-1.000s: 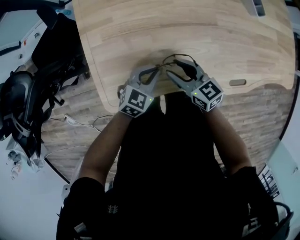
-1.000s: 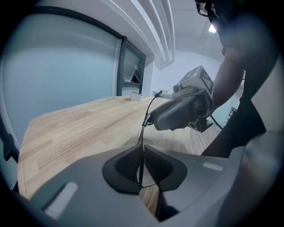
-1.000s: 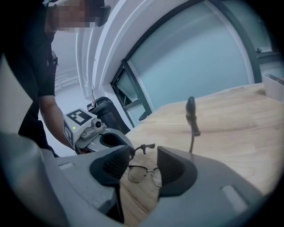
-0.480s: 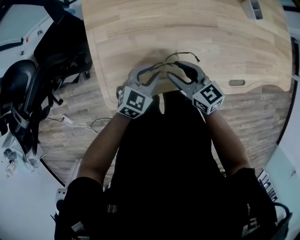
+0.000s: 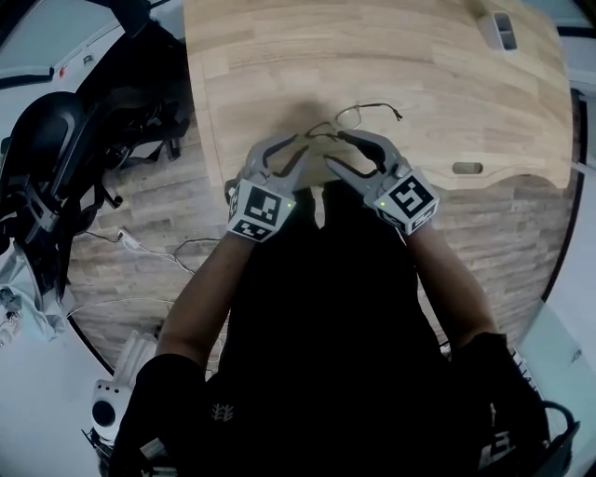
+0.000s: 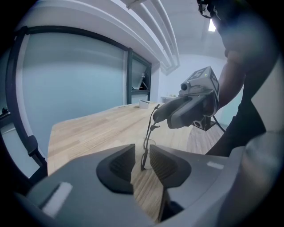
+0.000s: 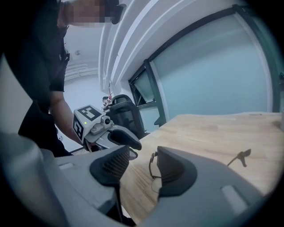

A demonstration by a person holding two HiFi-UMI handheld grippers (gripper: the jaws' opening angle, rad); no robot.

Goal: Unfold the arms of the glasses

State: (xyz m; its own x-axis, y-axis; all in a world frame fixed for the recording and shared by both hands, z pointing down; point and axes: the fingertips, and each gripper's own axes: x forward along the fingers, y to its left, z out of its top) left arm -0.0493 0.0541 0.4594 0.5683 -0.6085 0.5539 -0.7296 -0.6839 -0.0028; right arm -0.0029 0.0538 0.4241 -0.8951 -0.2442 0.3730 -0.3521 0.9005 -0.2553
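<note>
The thin wire-framed glasses (image 5: 358, 114) are near the front edge of the wooden table (image 5: 447, 65), one arm sticking out to the right. My left gripper (image 5: 291, 147) has just been opening. In the left gripper view its pads stand a little apart, with the glasses (image 6: 148, 133) rising between them and untouched by either pad. My right gripper (image 5: 343, 149) points in from the right. In the right gripper view its jaws (image 7: 143, 166) stand wide, and the frame and a lens of the glasses (image 7: 153, 166) lie close by the right-hand pad. The two grippers' tips nearly meet.
The table's curved front edge runs just under both grippers. A slot (image 5: 466, 168) is set into the tabletop at the right, and a small tray (image 5: 503, 28) stands at the far corner. A black office chair (image 5: 56, 149) and cables (image 5: 158, 247) sit on the floor to the left.
Both grippers have drawn back toward the table's front edge. The glasses now show farther beyond their tips, and the right-hand arm is plainly visible.
</note>
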